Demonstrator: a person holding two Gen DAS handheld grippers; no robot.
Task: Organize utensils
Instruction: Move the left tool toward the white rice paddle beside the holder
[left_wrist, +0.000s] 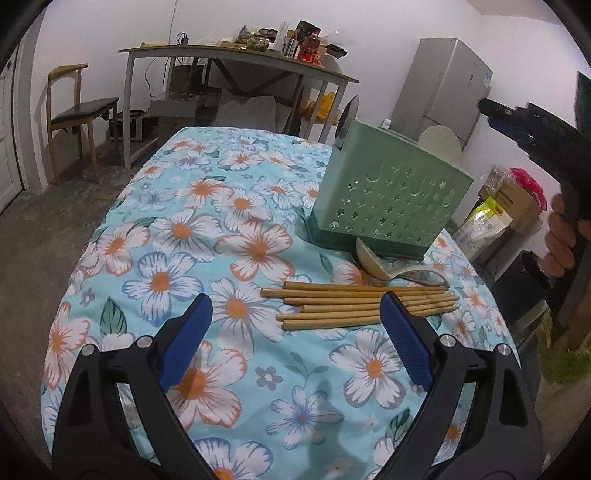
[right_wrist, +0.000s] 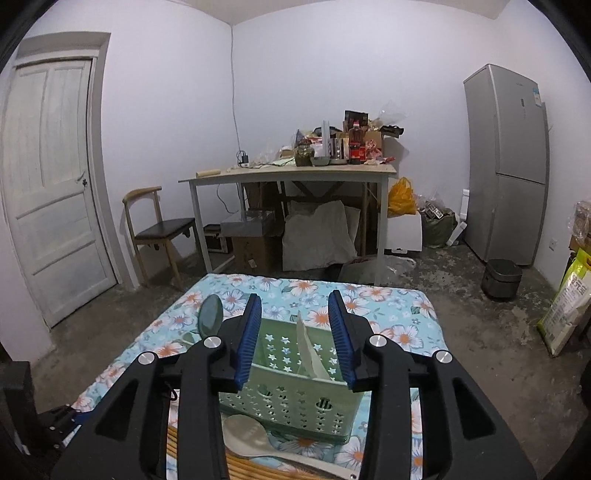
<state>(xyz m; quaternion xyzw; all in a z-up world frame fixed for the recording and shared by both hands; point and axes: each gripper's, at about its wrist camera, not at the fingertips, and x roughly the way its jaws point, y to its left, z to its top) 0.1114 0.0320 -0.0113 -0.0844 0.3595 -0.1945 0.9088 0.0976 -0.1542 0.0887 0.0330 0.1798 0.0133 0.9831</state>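
Observation:
A green perforated utensil basket (left_wrist: 388, 199) stands on the floral-cloth table (left_wrist: 207, 236). A dark spoon (left_wrist: 347, 120) and a pale rice paddle (left_wrist: 439, 142) stand in it. Several wooden chopsticks (left_wrist: 354, 304) lie in front of it, beside a pale spoon (left_wrist: 373, 260). My left gripper (left_wrist: 295, 332) is open and empty, just short of the chopsticks. My right gripper (right_wrist: 295, 332) is open and empty above the basket (right_wrist: 291, 384), over the paddle (right_wrist: 308, 350). The dark spoon (right_wrist: 210, 314), pale spoon (right_wrist: 245, 437) and chopsticks (right_wrist: 236, 465) show in the right wrist view. The right gripper also shows in the left wrist view (left_wrist: 517, 118).
Behind the table are a cluttered desk (right_wrist: 291, 171), a chair (right_wrist: 159, 229), a door (right_wrist: 51, 177) and a grey fridge (right_wrist: 509, 162). A small bin (right_wrist: 502, 277) and bags (right_wrist: 565, 310) stand on the floor at the right.

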